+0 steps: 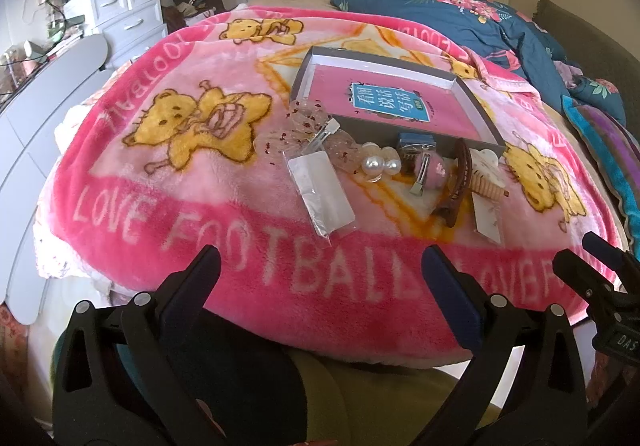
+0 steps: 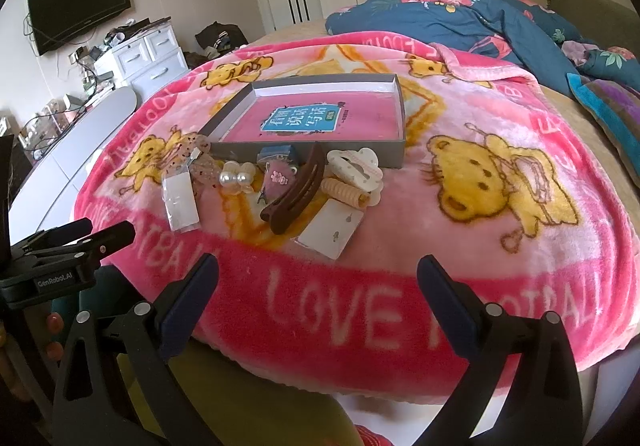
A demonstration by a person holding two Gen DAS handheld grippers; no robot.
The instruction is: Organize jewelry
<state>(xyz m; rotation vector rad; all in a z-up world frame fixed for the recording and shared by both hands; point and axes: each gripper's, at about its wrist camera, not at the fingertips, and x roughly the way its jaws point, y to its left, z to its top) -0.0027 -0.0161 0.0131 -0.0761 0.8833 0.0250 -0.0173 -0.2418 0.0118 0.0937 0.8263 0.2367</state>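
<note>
So both grippers, left gripper (image 1: 320,282) and right gripper (image 2: 318,286), hang spread wide and empty. The jewelry pile (image 2: 280,182) sits straight ahead on the blanket (image 2: 440,286), touching the gray box (image 2: 304,152). The brown hair clip (image 2: 296,188) runs near-to-far, looks closer to the right one

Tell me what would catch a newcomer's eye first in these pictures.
The bright pink bear-print blanket covering the bed dominates. At its middle sits a shallow grey box holding a pink book, with a cluster of hair accessories heaped just in front, including a brown hair claw and a pearl clip.
</note>
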